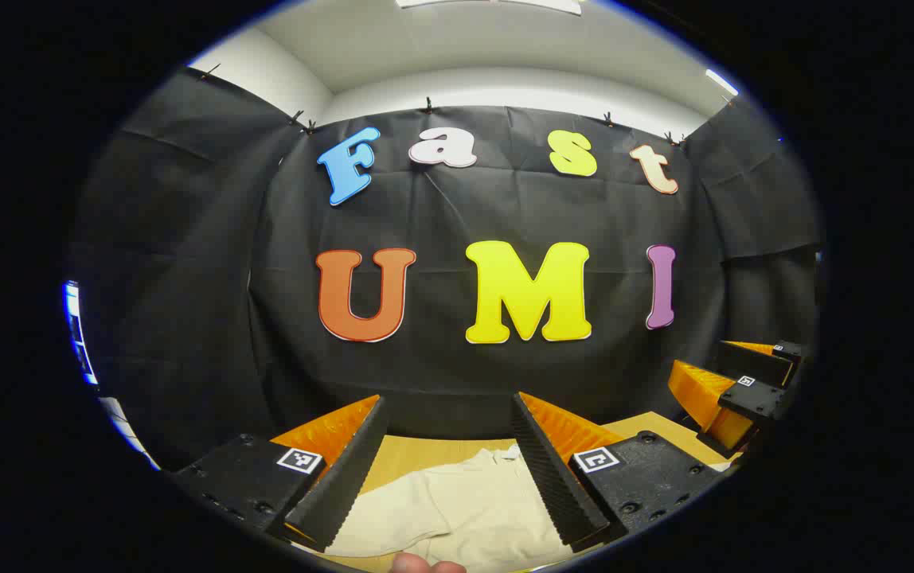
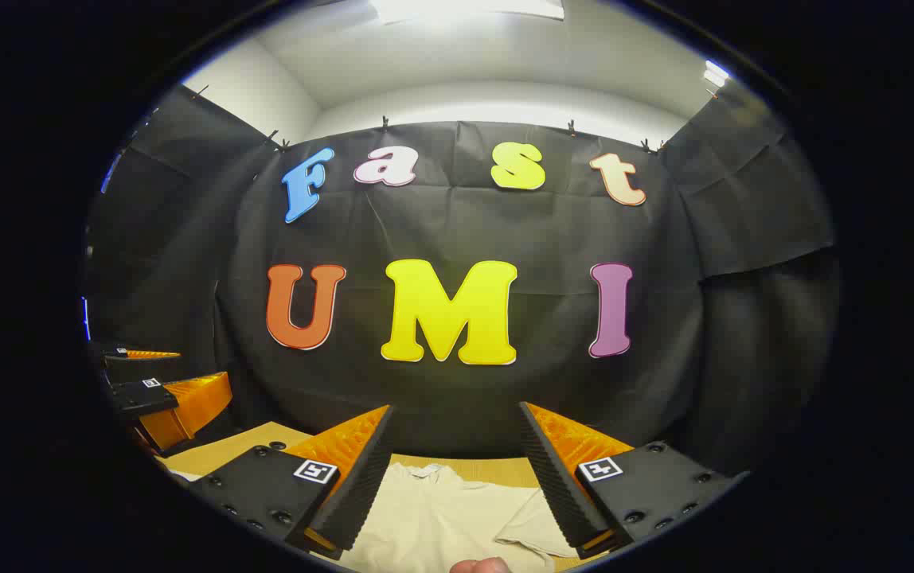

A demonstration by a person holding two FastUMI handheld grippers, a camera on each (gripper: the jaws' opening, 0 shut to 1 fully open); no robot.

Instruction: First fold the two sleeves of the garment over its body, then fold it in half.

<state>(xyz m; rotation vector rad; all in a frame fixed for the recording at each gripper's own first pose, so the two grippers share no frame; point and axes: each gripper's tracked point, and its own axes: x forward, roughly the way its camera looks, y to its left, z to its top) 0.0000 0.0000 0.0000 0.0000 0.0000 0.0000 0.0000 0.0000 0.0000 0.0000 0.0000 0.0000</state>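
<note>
A: What is seen at the left?

B: The left gripper (image 1: 449, 461) is held above the wooden table (image 1: 417, 452), its jaws spread wide with nothing between them. Below and between its fingers the cream garment (image 1: 457, 509) is laid flat on the table, its collar end towards the booth wall. Off to the side, the right gripper (image 1: 732, 390) is seen in the left gripper view.

A: And at the right?

B: The right gripper (image 2: 453, 461) is likewise held released, nothing being grasped. The same garment (image 2: 441, 517) is seen under it, and a short sleeve (image 2: 533, 529) is seen lying out to the side near one finger. Neither sleeve appears to have been folded over the body yet, though much of the cloth is hidden.

A: How is the garment expected to handle?

B: It is judged to be light, thin and limp, so it will sag and drag when lifted, and wrinkles may be pulled in. It is not fragile.

A: Where should it be taken?

B: Each sleeve is best pinched at its hem edge, lifted slightly, and laid across the chest.
</note>
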